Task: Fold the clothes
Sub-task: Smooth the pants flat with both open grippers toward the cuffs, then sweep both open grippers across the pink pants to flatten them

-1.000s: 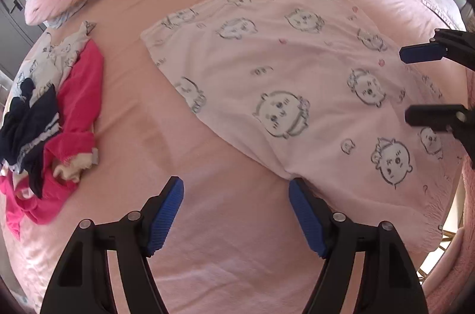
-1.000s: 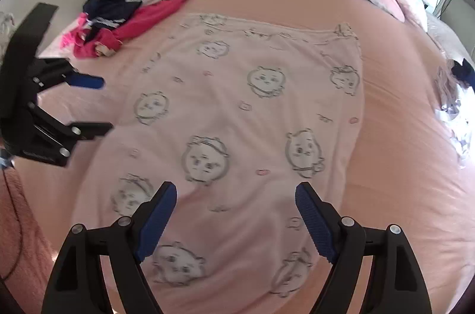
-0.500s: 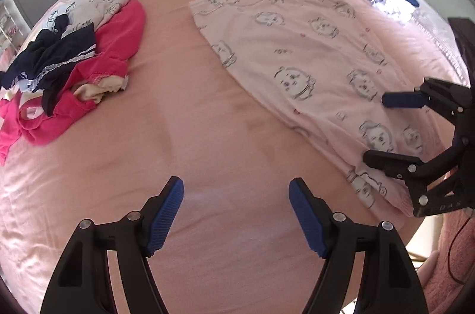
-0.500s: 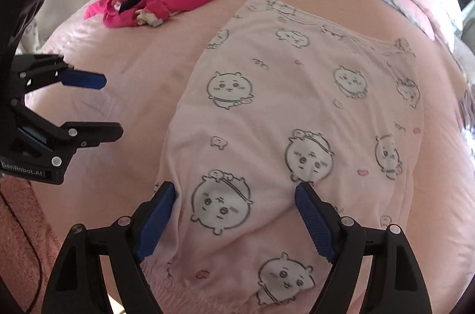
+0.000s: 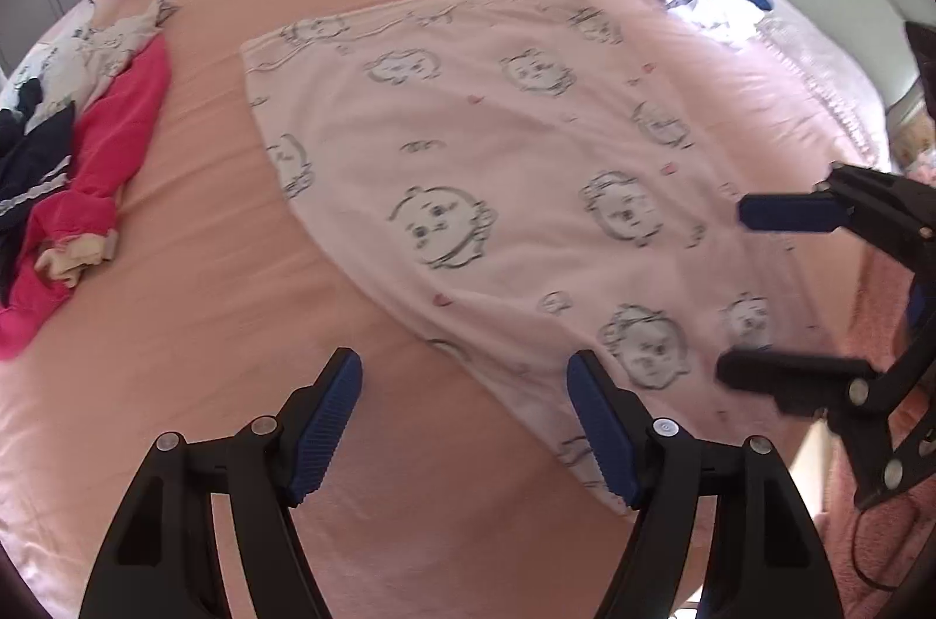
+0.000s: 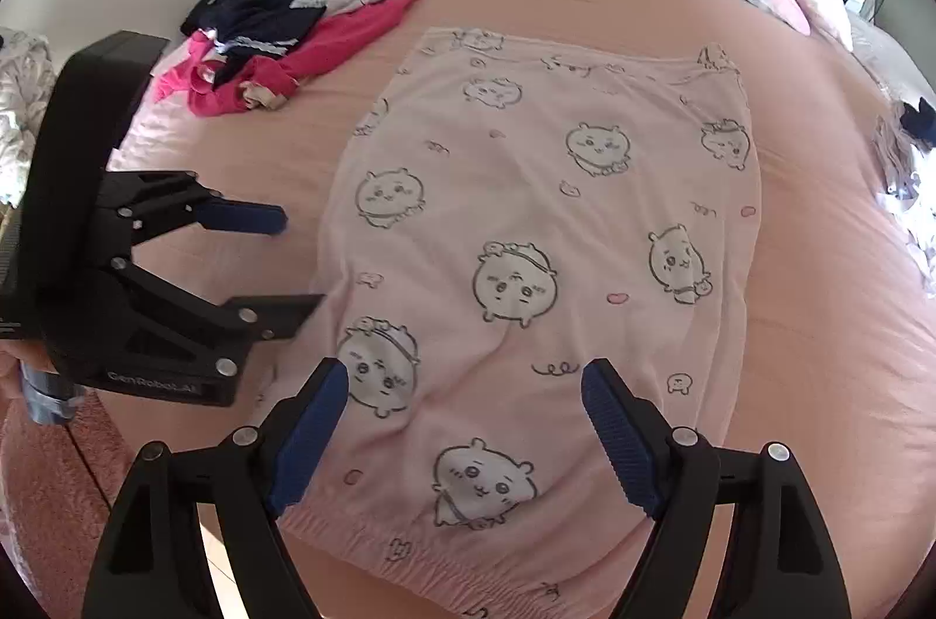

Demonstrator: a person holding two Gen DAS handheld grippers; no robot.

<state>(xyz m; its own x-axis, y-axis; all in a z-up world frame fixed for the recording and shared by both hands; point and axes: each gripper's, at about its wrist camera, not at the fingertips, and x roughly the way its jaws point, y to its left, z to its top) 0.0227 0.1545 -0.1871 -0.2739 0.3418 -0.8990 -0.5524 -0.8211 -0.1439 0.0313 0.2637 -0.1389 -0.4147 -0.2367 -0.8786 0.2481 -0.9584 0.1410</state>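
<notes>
Bright daylight, soft shadows, pinkish cast all over. Heavy fisheye warp with black corners in both views. Left view's a bit motion-smeared, and white glare blows out the bedding [image 5: 713,16] at its upper right

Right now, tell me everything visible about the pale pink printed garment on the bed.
The printed garment is pale pink, soft-looking fabric with outlined cartoon faces and small pink hearts. It lies spread flat and unfolded on the pink bed cover, a gathered elastic edge nearest the right wrist camera. Neither open gripper grips it. The pile of clothes lies apart from it.
</notes>
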